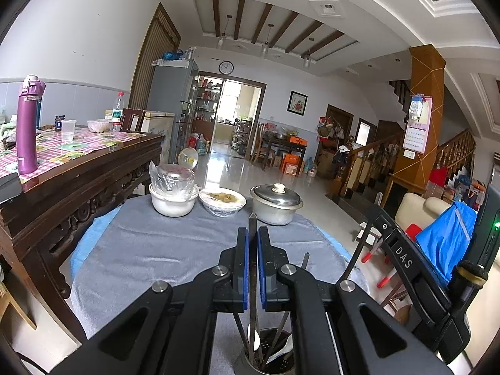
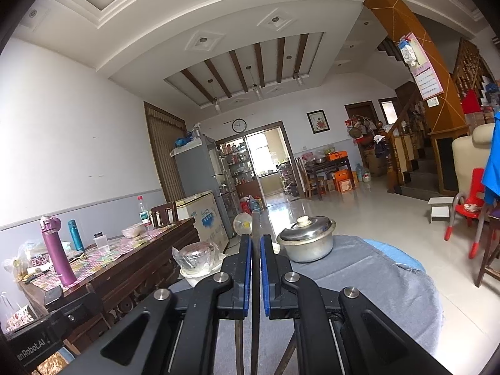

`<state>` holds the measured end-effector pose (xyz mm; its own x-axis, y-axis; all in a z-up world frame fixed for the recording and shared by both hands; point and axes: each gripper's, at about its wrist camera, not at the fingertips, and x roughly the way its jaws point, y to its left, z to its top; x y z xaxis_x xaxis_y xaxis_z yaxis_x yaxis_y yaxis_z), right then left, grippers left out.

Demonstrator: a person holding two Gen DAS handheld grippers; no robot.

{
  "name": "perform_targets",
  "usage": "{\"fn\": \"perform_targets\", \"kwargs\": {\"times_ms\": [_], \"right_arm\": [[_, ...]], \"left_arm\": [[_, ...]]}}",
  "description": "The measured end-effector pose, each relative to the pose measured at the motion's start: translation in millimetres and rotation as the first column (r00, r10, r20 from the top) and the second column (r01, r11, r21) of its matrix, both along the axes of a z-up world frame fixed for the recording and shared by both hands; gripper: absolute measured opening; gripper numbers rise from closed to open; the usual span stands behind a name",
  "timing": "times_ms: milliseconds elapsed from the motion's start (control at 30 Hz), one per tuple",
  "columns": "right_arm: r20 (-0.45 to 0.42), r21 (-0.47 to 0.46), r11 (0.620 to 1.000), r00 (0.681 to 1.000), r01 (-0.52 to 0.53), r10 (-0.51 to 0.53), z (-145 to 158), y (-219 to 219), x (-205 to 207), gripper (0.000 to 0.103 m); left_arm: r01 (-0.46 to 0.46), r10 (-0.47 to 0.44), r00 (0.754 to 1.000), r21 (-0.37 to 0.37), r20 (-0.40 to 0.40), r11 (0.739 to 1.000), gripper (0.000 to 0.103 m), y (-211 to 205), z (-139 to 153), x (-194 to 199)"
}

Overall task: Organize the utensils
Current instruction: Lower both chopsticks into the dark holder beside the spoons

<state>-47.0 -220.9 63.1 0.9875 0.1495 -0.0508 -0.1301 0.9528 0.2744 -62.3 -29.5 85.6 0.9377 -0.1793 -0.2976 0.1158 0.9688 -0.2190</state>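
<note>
My left gripper (image 1: 253,234) is shut on a dark chopstick (image 1: 252,281) that stands upright between its blue pads. The chopstick's lower end reaches into a perforated metal utensil holder (image 1: 282,364) directly below. That holder also contains more chopsticks and a white spoon (image 1: 256,340). My right gripper (image 2: 255,239) is shut on another dark chopstick (image 2: 255,281), also upright, its tip poking above the fingers. Two more chopsticks (image 2: 239,343) slant up beneath it. The holder is hidden in the right wrist view.
On the grey cloth (image 1: 150,250) over the round table stand a white bowl (image 1: 172,206) with a wrapped glass, a covered dish (image 1: 222,203) and a lidded metal pot (image 1: 276,206). A dark wooden sideboard (image 1: 78,181) is at left, a red chair (image 2: 468,209) at right.
</note>
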Motion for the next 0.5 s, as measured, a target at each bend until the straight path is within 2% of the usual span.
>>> {"fn": "perform_targets", "kwargs": {"times_ms": [500], "right_arm": [[-0.02,-0.009,1.0,1.0,0.001,-0.001,-3.6,3.2,3.4,0.007]], "left_arm": [[0.005,-0.005,1.0,-0.015,-0.017,1.0,0.005,1.1,-4.1,0.9]]}}
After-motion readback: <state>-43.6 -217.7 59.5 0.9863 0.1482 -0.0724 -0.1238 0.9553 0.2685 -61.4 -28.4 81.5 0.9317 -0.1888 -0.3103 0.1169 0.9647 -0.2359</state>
